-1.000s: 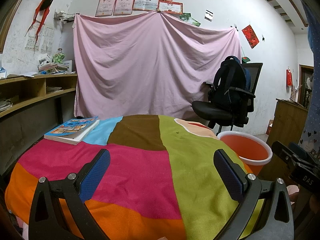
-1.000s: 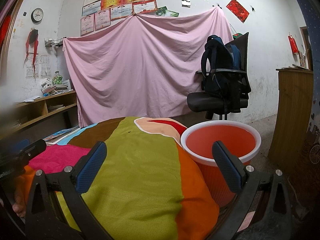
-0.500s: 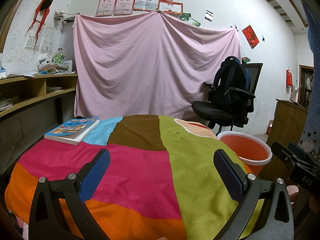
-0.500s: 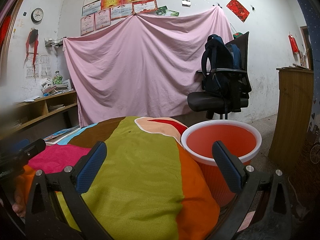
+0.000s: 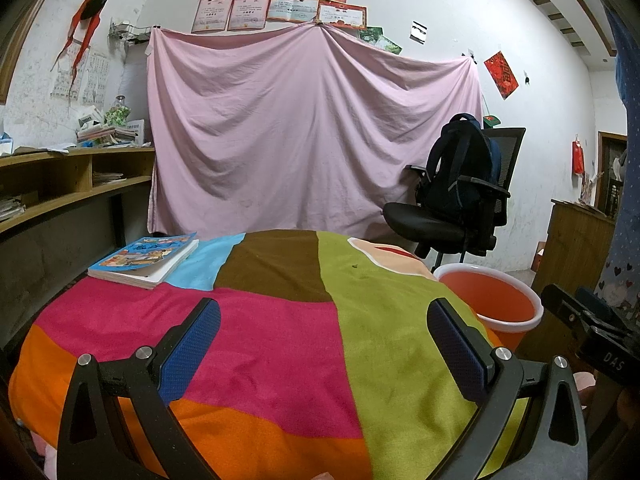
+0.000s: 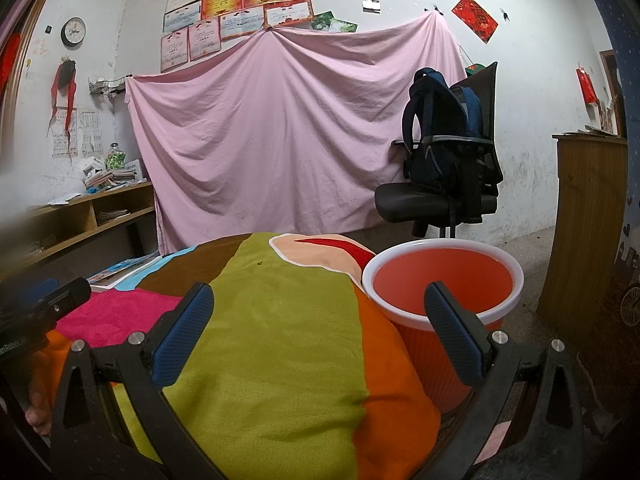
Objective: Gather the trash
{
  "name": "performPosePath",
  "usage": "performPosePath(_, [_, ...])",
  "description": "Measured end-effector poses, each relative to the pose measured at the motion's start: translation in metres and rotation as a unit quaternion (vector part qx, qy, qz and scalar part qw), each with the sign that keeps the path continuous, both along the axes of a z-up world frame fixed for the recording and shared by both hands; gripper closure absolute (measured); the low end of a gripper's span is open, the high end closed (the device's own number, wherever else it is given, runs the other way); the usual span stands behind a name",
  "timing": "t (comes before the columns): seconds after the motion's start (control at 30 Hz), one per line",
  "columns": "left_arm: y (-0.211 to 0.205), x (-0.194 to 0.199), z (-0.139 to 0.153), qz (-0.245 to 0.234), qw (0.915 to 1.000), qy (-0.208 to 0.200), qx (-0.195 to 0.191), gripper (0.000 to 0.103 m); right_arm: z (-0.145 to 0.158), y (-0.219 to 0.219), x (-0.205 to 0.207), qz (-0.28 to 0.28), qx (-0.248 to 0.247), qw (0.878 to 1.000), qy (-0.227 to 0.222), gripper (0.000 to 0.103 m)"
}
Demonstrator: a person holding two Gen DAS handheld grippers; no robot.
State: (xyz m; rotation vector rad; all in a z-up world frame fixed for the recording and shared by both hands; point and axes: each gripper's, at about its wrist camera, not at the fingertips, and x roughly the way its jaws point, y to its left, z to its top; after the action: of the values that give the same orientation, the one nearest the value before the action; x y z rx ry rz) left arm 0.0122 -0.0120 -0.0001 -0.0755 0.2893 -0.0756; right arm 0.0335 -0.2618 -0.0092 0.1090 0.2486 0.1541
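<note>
An orange bin with a white rim (image 6: 442, 280) stands on the floor at the table's right side; it also shows in the left wrist view (image 5: 490, 302). The table is covered by a multicoloured cloth (image 5: 260, 320). A tiny dark speck (image 5: 354, 267) lies on the green patch; it also shows in the right wrist view (image 6: 260, 263). My left gripper (image 5: 322, 332) is open and empty above the cloth's near part. My right gripper (image 6: 318, 328) is open and empty over the cloth's right edge, its right finger in front of the bin.
A book (image 5: 146, 256) lies on the cloth's far left. An office chair with a backpack (image 5: 456, 204) stands behind the bin. Wooden shelves (image 5: 60, 184) run along the left wall. A wooden cabinet (image 6: 588, 216) stands at the right. A pink sheet (image 5: 308, 132) hangs behind.
</note>
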Motion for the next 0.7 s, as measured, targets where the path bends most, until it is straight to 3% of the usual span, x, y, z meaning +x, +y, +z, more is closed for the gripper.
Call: performPosePath(0.7, [-0.0005,-0.0021,0.0052,0.009,0.9999,-0.005,0.014,0.002,-0.0013,0.0049,0.0017,0.004,-0.002,1.000,0.004,0.000])
